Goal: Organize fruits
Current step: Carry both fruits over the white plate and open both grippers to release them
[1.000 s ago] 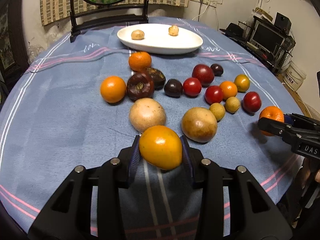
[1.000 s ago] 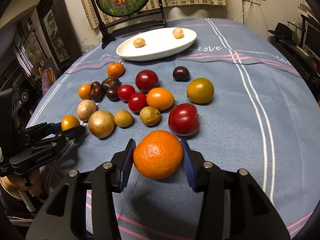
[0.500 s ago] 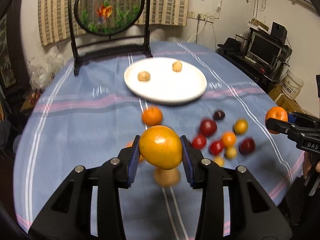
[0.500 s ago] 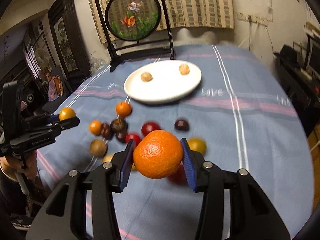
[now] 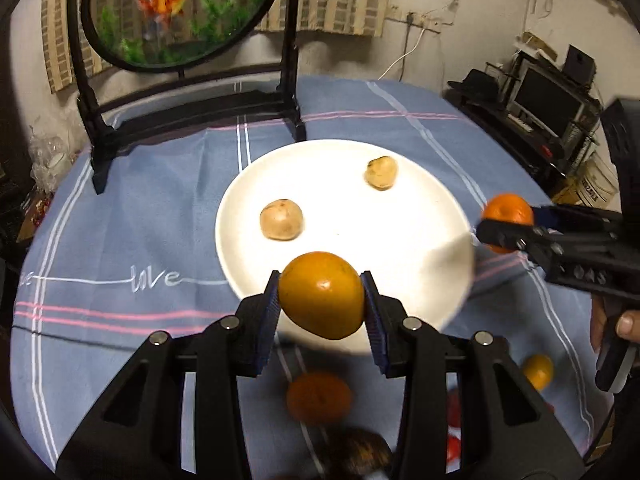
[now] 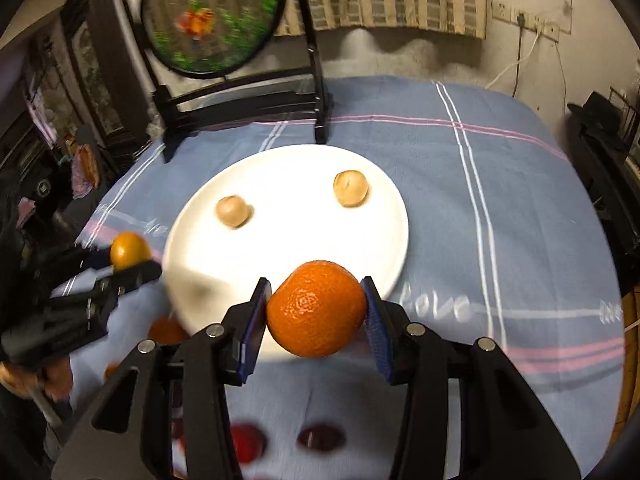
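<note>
My left gripper (image 5: 321,304) is shut on a smooth yellow-orange fruit (image 5: 321,294) and holds it in the air over the near rim of the white plate (image 5: 420,240). My right gripper (image 6: 316,314) is shut on a dimpled orange mandarin (image 6: 316,308), also above the plate's (image 6: 304,232) near rim. Two small tan fruits (image 5: 281,219) (image 5: 381,173) lie on the plate. Each gripper shows in the other's view: the right one (image 5: 508,220) at the plate's right edge, the left one (image 6: 130,254) at its left edge.
A black stand with a round goldfish panel (image 5: 180,12) rises behind the plate on the blue striped tablecloth (image 5: 120,240). Loose orange, red and dark fruits lie blurred below the grippers (image 5: 318,398) (image 6: 322,438). Shelves with electronics (image 5: 552,108) stand at the right.
Both grippers have lifted their fruits off the table and moved forward over the fruit pile to the plate's near rim. The plate now looks much closer.
</note>
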Available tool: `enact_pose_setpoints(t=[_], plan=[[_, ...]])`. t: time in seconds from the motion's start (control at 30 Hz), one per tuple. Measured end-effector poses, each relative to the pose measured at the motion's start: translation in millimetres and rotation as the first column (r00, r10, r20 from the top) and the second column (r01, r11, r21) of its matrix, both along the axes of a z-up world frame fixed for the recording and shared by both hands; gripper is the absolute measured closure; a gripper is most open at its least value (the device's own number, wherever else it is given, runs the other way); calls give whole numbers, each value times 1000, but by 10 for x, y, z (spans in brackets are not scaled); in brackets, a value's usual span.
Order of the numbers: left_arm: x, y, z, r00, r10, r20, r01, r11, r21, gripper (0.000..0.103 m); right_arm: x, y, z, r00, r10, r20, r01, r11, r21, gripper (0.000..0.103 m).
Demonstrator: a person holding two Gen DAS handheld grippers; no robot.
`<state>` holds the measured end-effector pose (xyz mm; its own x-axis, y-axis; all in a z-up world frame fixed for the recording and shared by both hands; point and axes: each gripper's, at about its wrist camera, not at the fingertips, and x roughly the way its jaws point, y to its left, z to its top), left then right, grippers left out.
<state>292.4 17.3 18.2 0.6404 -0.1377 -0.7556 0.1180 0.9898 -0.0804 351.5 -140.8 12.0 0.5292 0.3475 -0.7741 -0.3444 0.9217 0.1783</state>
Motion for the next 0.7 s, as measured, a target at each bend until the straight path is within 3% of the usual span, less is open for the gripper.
enact_pose_setpoints(t=[0.2, 0.33, 0.4, 0.47, 0.53, 0.57, 0.7], plan=[[339, 37, -360, 997, 14, -73, -15, 1000, -9, 63, 418, 193, -347, 999, -21, -49, 18, 997, -70, 57], [515, 40, -481, 995, 29, -94, -31, 999, -12, 63, 566, 203, -426, 998, -48, -49, 44, 995, -86, 56], [581, 42, -503, 994, 39, -99, -41, 999, -17, 63, 632, 174, -431, 996, -70, -49, 65, 994, -91, 52], [627, 48, -502, 994, 57, -98, -58, 998, -16, 63, 628, 108, -367, 995, -101, -12, 100, 992, -73, 37], [629, 59, -471, 994, 68, -88, -71, 997, -26, 56, 575, 40, -275, 994, -104, 28, 105, 994, -24, 35], [610, 54, -445, 995, 70, -77, -72, 997, -26, 47, 539, 8, -229, 994, -103, 38, 104, 995, -13, 35], [451, 3, -269, 998, 55, -11, -55, 998, 2, 38, 352, -151, -107, 992, -118, 41, 117, 993, 27, 35]])
